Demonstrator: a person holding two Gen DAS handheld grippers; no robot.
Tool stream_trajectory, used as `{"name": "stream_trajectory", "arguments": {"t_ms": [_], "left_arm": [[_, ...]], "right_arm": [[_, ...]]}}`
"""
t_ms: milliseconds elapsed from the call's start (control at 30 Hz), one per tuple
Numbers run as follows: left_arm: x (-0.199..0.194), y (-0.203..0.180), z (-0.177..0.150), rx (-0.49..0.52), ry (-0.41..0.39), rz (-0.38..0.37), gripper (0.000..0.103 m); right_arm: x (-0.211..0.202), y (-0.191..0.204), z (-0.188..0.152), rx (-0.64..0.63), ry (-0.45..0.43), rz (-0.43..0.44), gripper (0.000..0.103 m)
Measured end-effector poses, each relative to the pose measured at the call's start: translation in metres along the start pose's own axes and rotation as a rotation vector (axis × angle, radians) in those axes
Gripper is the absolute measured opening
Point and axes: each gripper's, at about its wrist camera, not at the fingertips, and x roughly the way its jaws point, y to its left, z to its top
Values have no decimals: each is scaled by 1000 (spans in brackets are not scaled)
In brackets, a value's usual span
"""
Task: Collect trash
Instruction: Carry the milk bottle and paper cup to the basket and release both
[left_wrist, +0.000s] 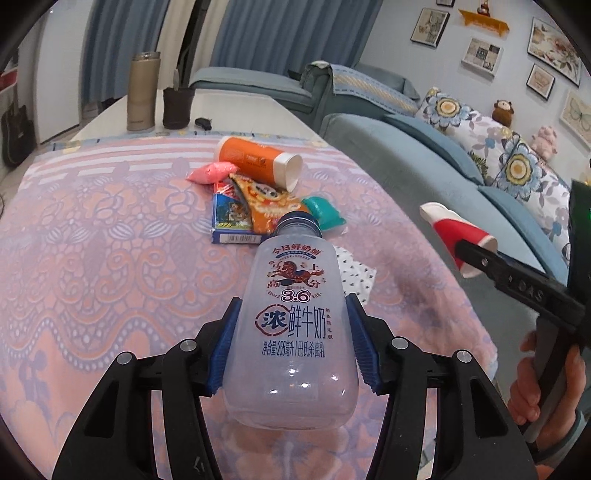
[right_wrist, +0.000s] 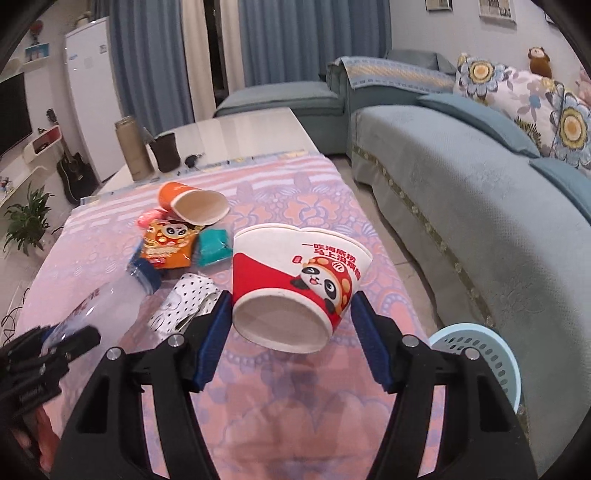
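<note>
Left gripper (left_wrist: 291, 347): pads clamp the clear plastic milk bottle (left_wrist: 291, 325) at mid-body, blue cap pointing away, lifted for carrying.
Right gripper (right_wrist: 291, 339): jaws pinch the red-and-white paper cup (right_wrist: 295, 284), squashing its rim.
Pale blue plastic basket (right_wrist: 491, 354): just right of the right jaws, probably the bin.
Remaining trash: orange paper cup (right_wrist: 192, 203) and wrappers ahead of both jaws.

My table (right_wrist: 295, 398) wears a pink-and-lilac floral cloth. Mid-cloth heap: orange cup (right_wrist: 192, 202) on its side, pink packet (left_wrist: 210, 172), orange snack bag (right_wrist: 168, 246), blue box (left_wrist: 232, 218), teal packet (right_wrist: 214, 246), dotted white wrapper (right_wrist: 186, 301) nearer me. Bare far end: tan flask (left_wrist: 142, 92), dark cup (left_wrist: 178, 107), small black item (left_wrist: 204, 122).
</note>
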Motion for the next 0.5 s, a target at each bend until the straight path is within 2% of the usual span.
{"name": "stream_trajectory", "arguments": {"t_ms": [133,367,500], "left_arm": [[-13,-12,2,16,-40,-15,53],[-41,-50,18,29,-130,-124,53],[-43,-80,32,56,-149,-186,53]], "right_arm": [[-20,-8,-5,14,-38,3,61],[-58,-40,-6,71,-111,-29,61],[-77,-67,-7,103,-152,-61,61]]}}
